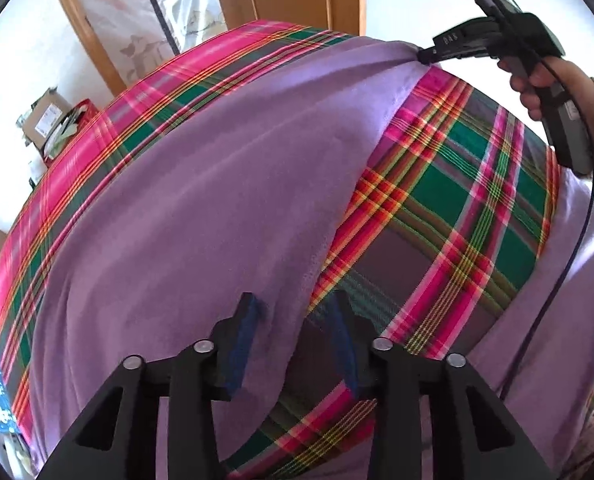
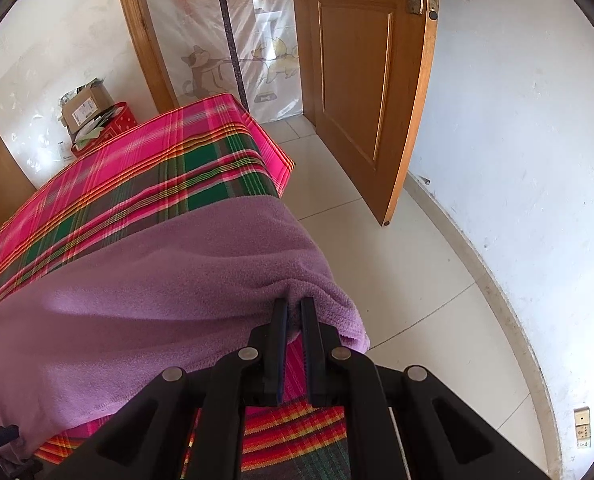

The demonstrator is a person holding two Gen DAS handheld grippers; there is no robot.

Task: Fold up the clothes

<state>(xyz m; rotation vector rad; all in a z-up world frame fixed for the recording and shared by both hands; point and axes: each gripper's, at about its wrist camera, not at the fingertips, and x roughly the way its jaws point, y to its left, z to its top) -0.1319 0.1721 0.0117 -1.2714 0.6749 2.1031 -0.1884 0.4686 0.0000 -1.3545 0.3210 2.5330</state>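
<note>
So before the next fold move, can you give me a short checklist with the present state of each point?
1. Right gripper pinching purple fleece garment at its edge: ok.
2. Left gripper gripping the fleece: not ok, jaws open, the edge lies between the pads.
3. Fleece lying on plaid bed cover, not sliding off: ok.
4. Cover free of other things along the fold path: ok.
5. Fleece smooth: not ok, creases near the right gripper.
6. Whole garment outline visible: cannot tell.

Left gripper (image 1: 295, 312) pointed steeply downward, jaws parted. Right gripper (image 2: 295, 308), held by a hand (image 1: 537, 80), was clamped nearly closed.
</note>
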